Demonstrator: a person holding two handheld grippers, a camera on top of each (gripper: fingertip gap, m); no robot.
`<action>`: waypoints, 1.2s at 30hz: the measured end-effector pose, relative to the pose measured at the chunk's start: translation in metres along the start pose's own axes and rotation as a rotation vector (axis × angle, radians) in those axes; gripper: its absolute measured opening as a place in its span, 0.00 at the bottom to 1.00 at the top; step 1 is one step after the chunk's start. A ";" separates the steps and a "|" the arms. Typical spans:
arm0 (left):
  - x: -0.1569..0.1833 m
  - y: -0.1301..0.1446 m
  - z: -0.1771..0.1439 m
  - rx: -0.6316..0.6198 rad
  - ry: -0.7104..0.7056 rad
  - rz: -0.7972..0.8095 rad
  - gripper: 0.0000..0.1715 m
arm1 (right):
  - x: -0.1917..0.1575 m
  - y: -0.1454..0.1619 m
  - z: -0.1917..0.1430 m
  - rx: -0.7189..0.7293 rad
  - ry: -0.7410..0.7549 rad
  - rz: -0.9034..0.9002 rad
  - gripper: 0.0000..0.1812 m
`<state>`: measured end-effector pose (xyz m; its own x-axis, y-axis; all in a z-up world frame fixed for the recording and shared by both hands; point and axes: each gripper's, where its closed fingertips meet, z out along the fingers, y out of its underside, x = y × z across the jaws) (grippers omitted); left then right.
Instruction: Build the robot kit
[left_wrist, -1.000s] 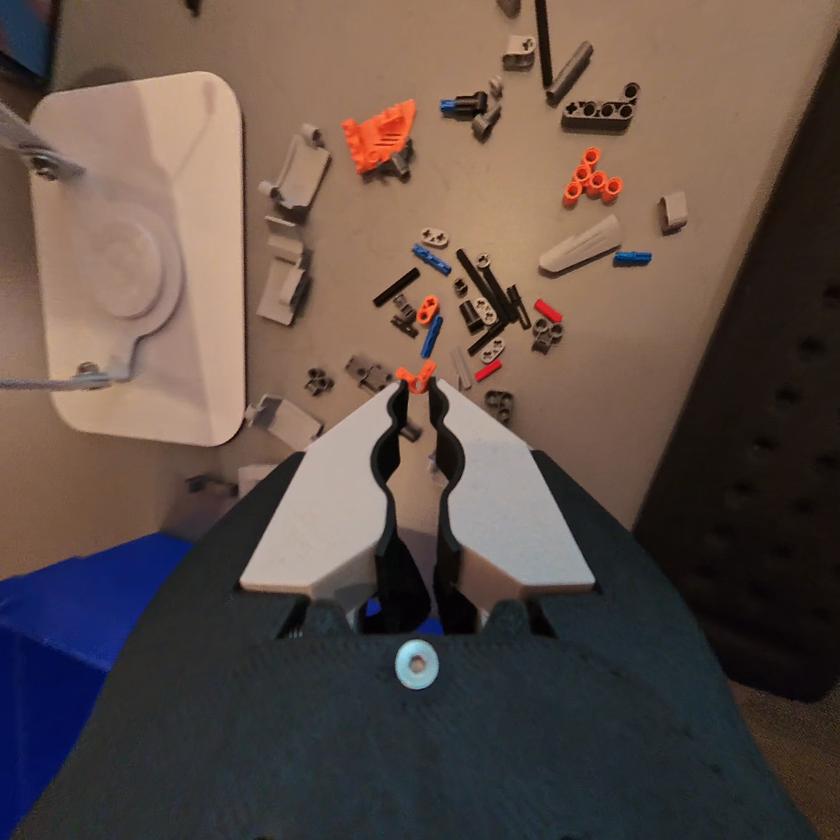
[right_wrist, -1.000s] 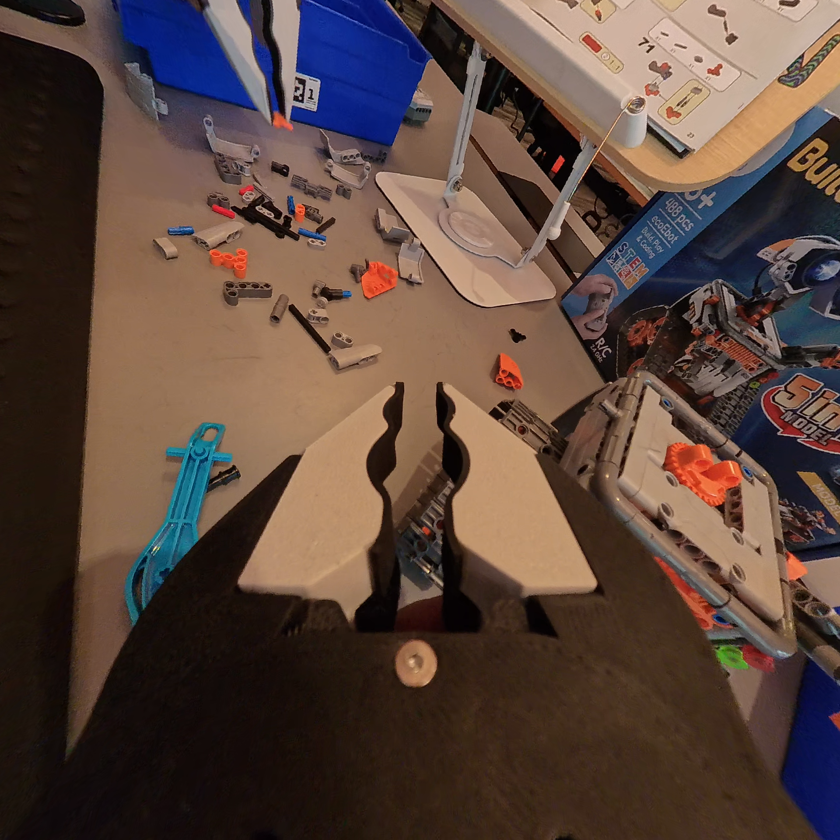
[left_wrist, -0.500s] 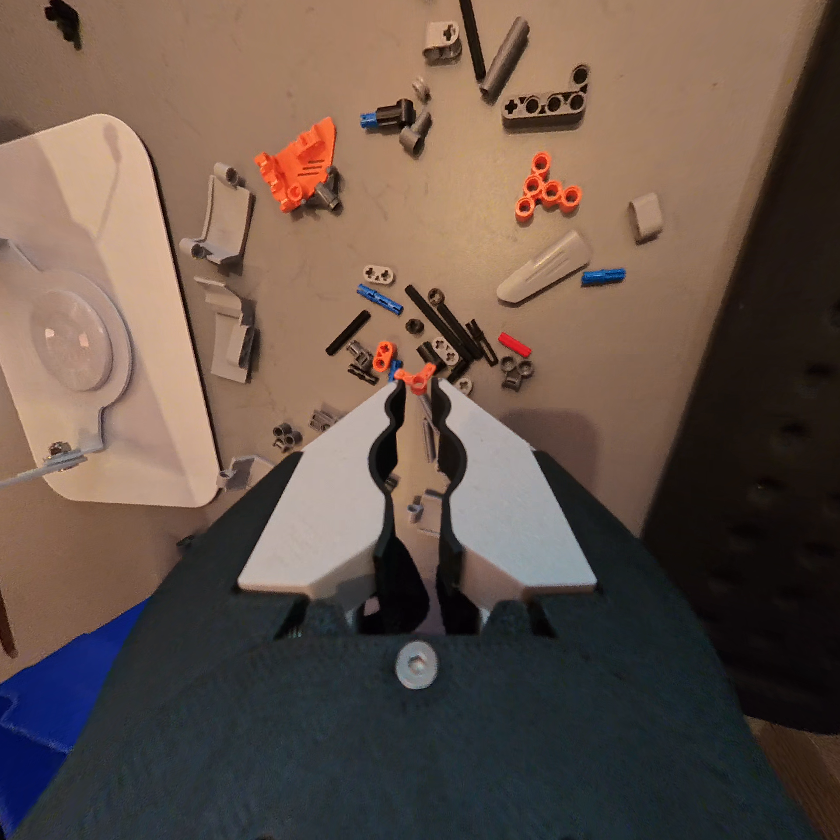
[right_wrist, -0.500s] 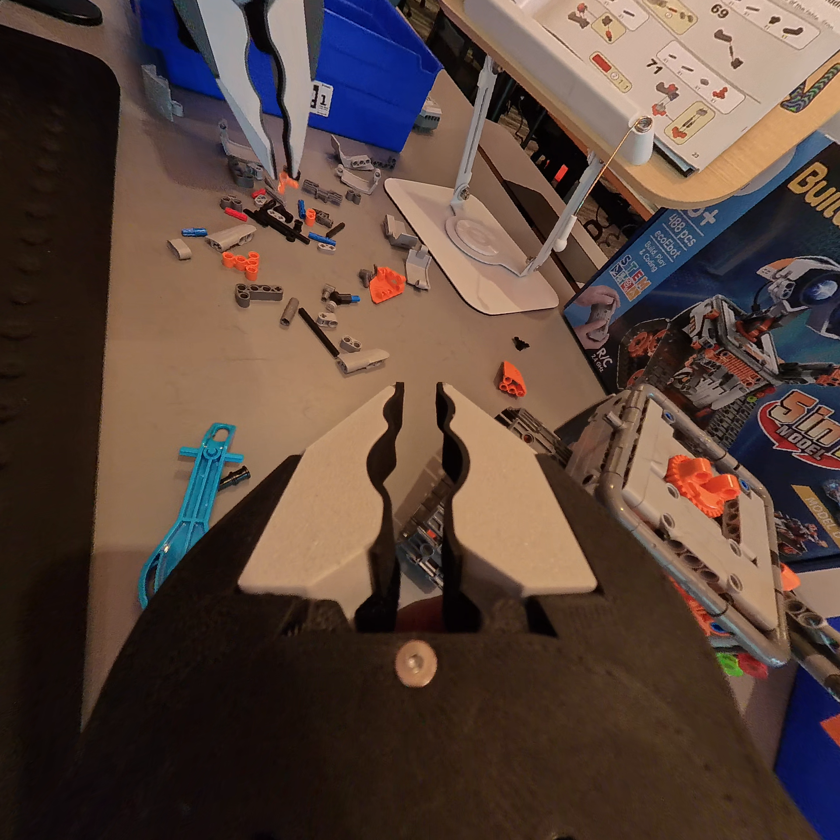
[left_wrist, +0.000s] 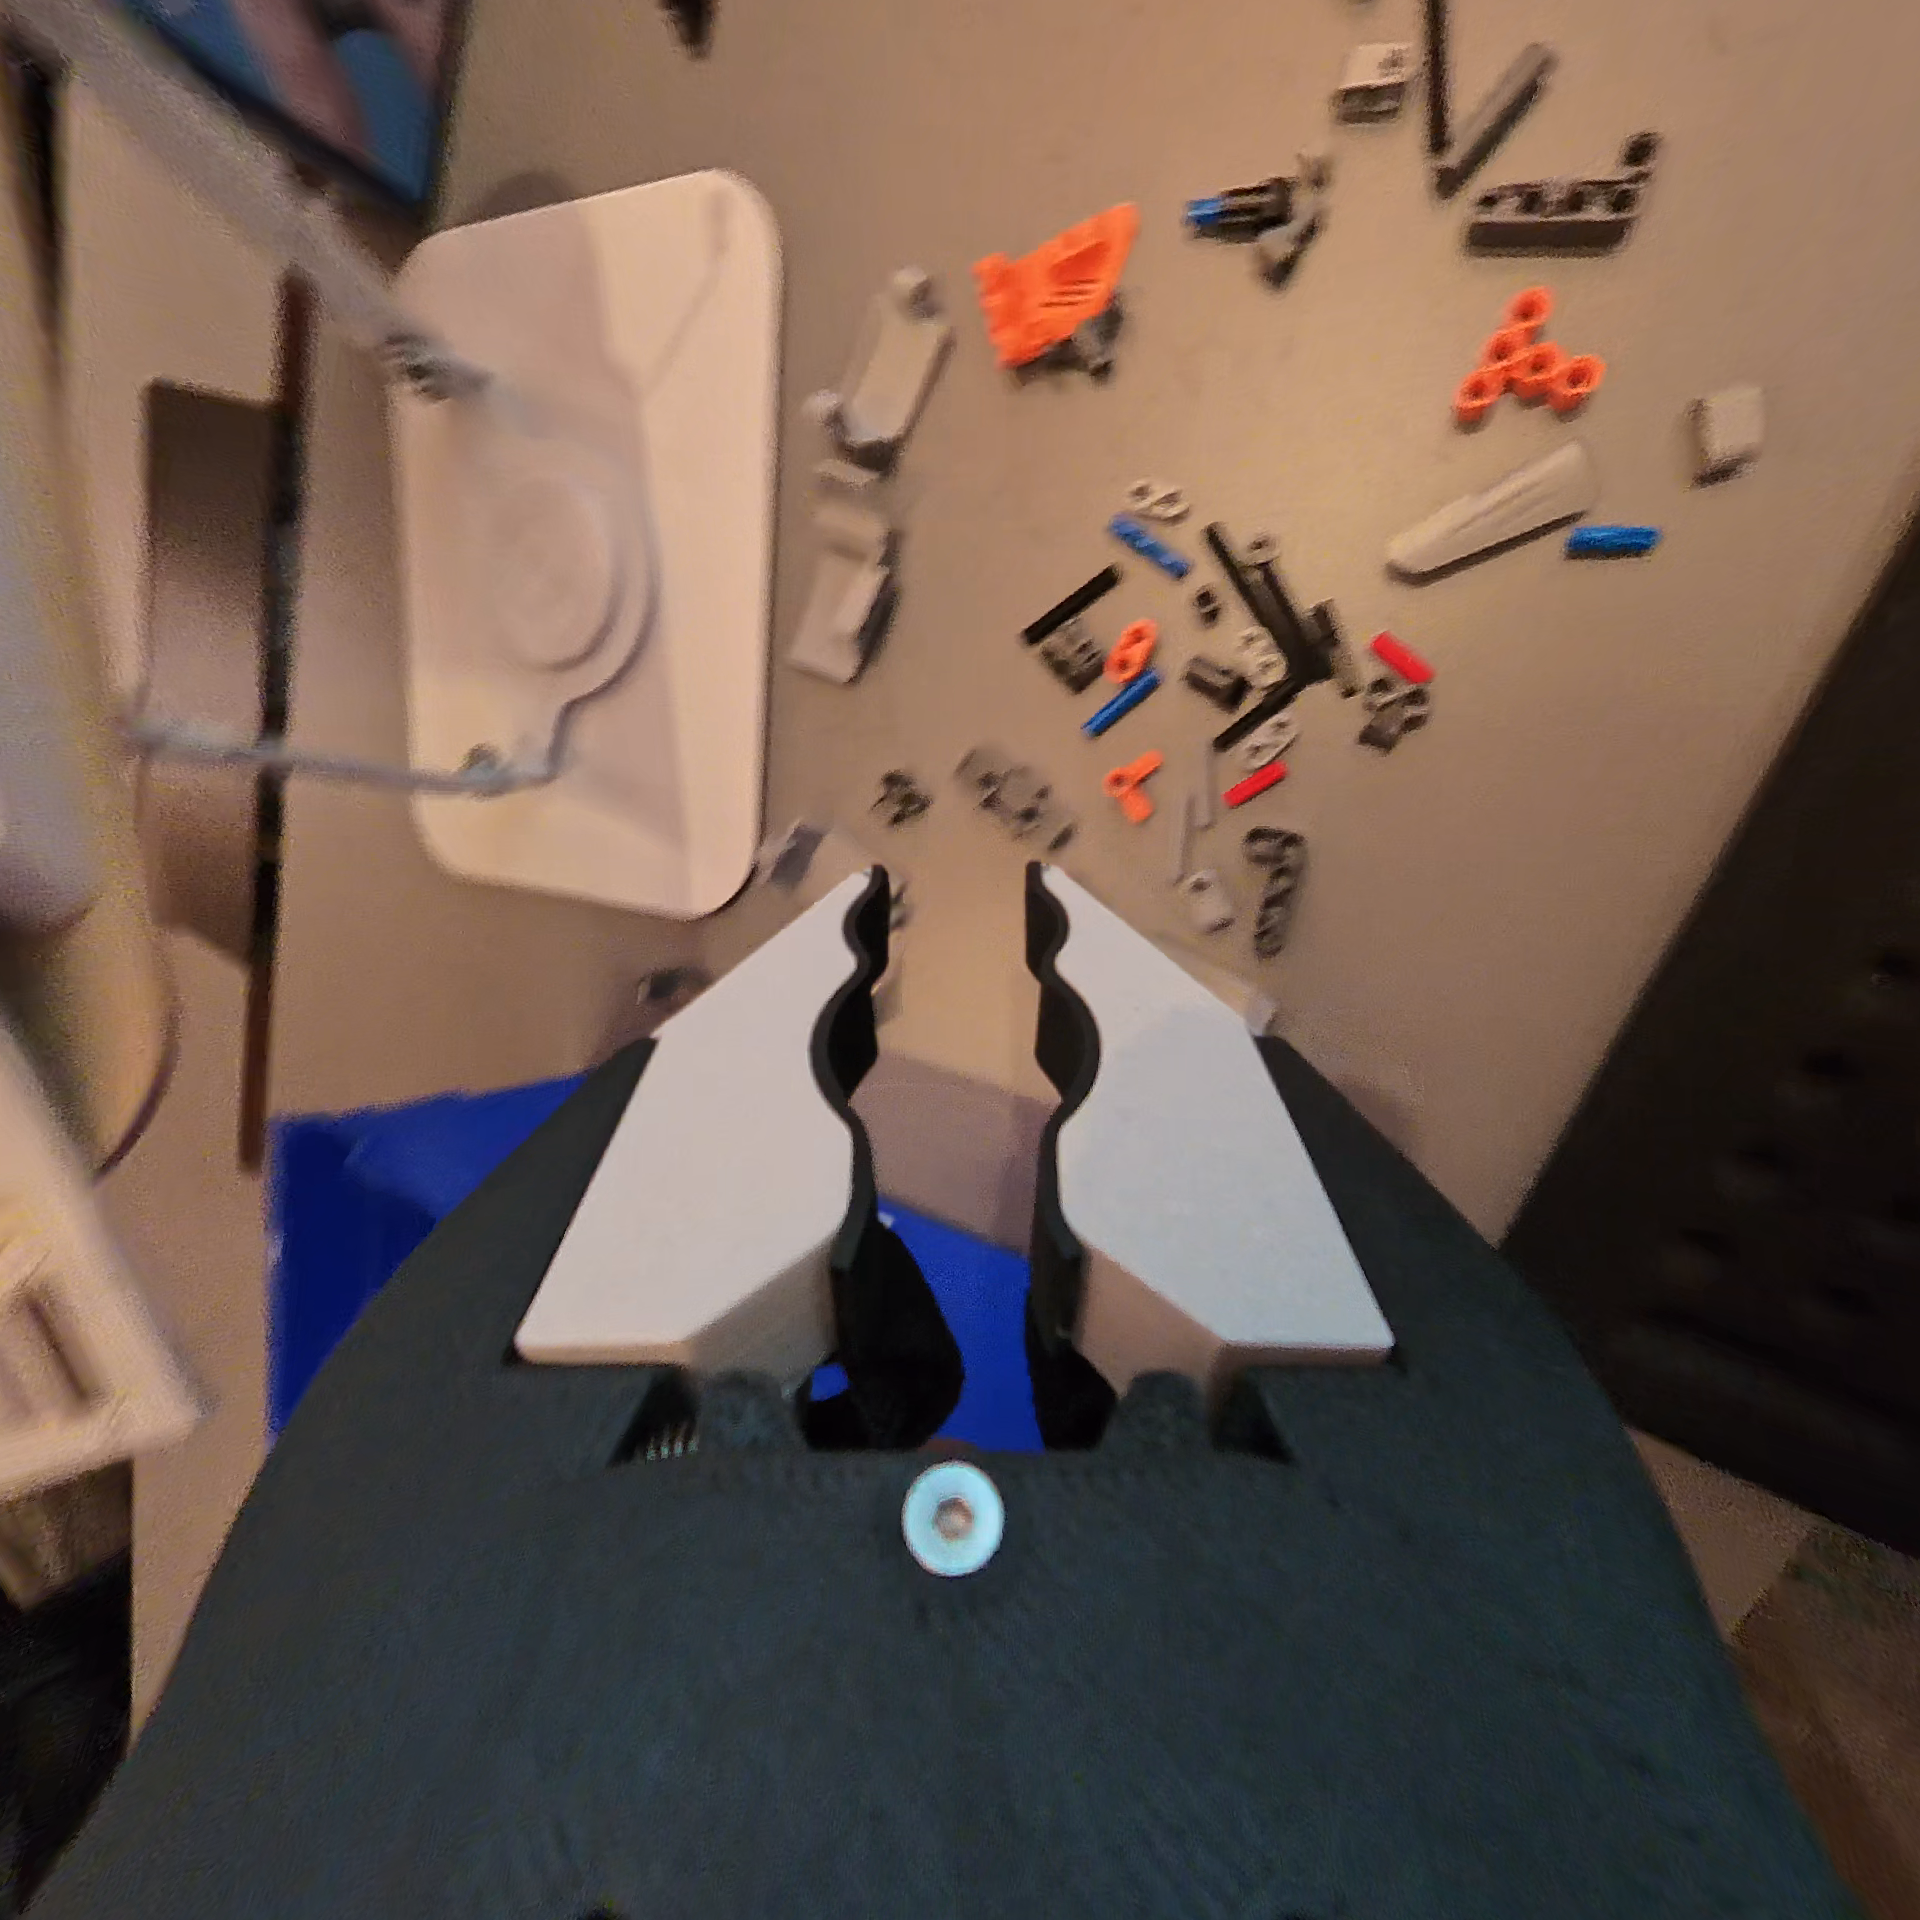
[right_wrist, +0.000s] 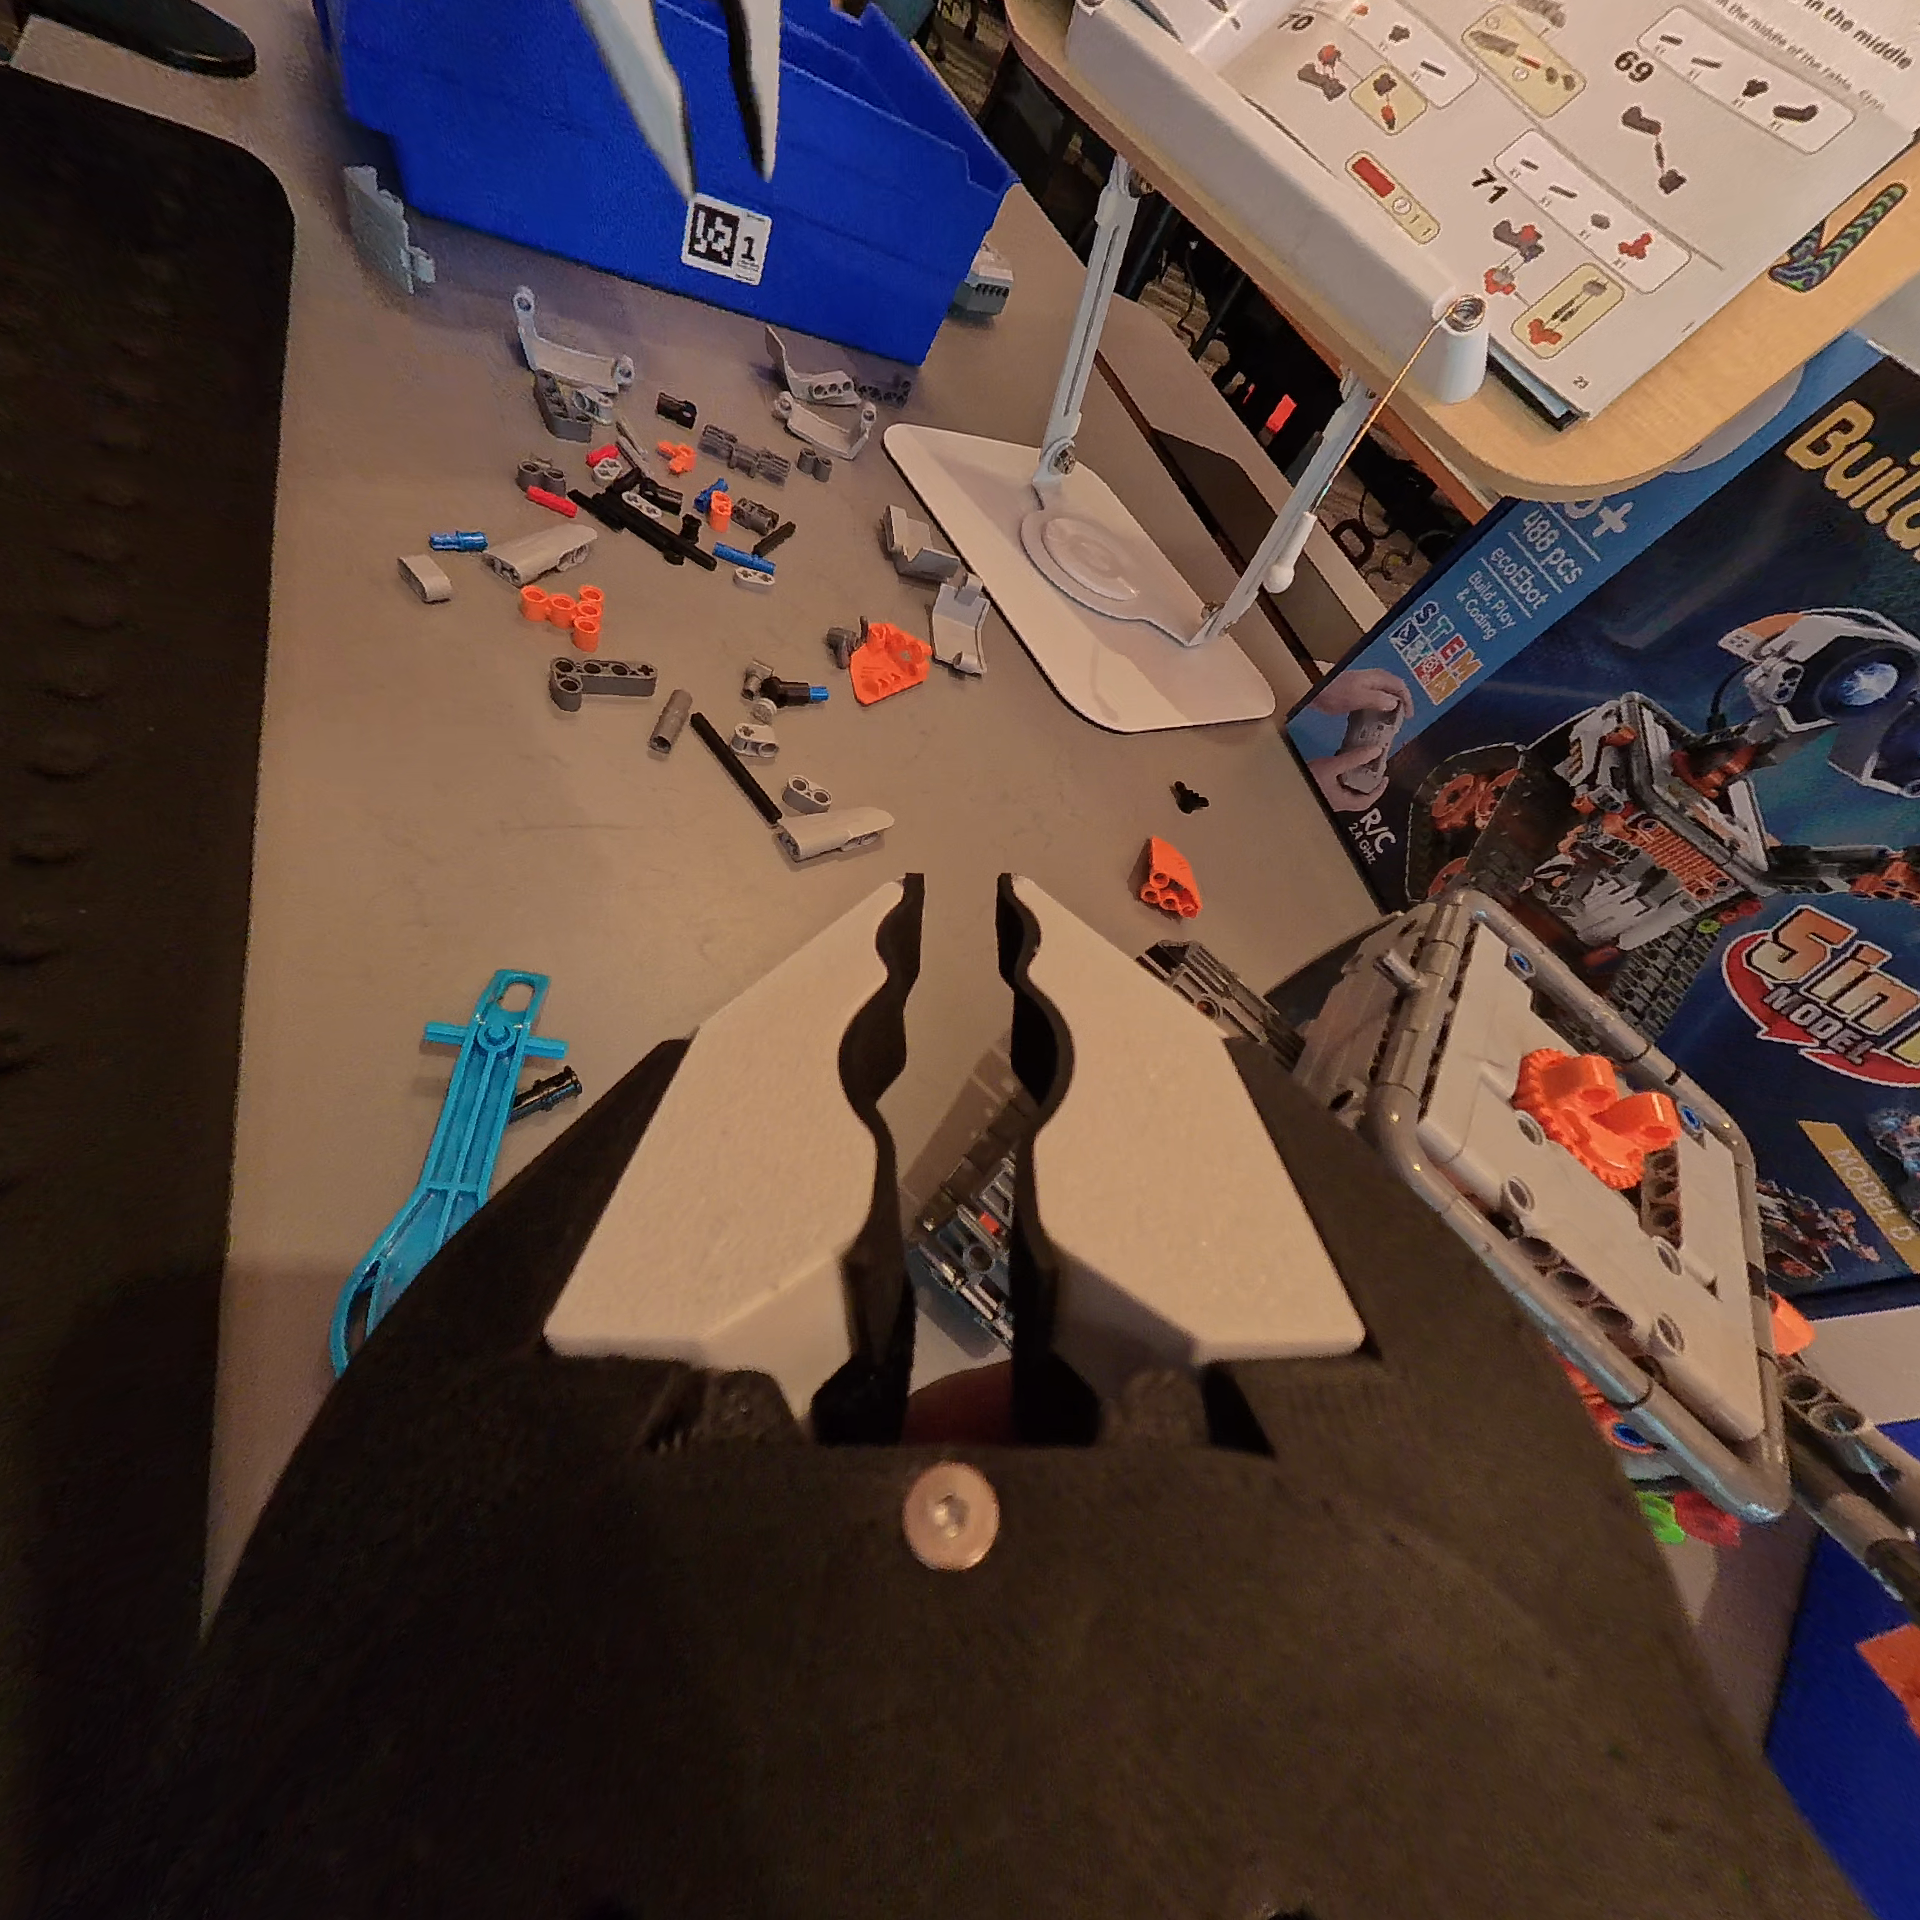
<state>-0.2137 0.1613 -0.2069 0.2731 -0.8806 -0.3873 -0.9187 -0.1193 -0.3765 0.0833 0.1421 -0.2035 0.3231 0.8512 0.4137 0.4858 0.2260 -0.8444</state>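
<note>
On the grey tabletop (right_wrist: 436, 831) two hand-held grippers are seen. The left hand-held gripper (left_wrist: 954, 883) is held above the tabletop with its jaws spread, nothing between them; the view is blurred. A small orange connector (left_wrist: 1132, 785) lies just ahead and to the right of its tips, apart from them. Two red pins are counted nearby – one (left_wrist: 1255, 781) beside the connector, one (left_wrist: 1401, 657) farther off. One white stand base (left_wrist: 603, 520) lies to the left, one blue bin (left_wrist: 374, 1226) below the fingers. The right hand-held gripper (right_wrist: 958, 891) is parted by a narrow gap, empty, low over the tabletop – a grey block assembly (right_wrist: 966, 1236) is partly hidden under its fingers. One teal tool (right_wrist: 457, 1132) lies left of it, one orange wedge piece (right_wrist: 1169, 878) just right of the tips, one framed grey model (right_wrist: 1590, 1195) at right.
</note>
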 end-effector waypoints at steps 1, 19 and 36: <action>-0.012 0.007 -0.011 -0.001 -0.035 -0.031 0.14 | 0.000 0.000 0.000 0.000 0.000 0.001 0.06; -0.048 0.221 -0.035 -0.354 0.075 -0.310 0.10 | 0.001 0.007 0.005 -0.015 -0.013 0.029 0.06; 0.027 0.213 -0.036 -0.385 0.368 -0.178 0.08 | 0.002 0.012 0.006 -0.025 -0.019 0.051 0.06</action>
<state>-0.4124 0.0959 -0.2670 0.3796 -0.9252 -0.0010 -0.9241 -0.3791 -0.0480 0.0845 0.1496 -0.2147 0.3320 0.8703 0.3638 0.4894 0.1708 -0.8552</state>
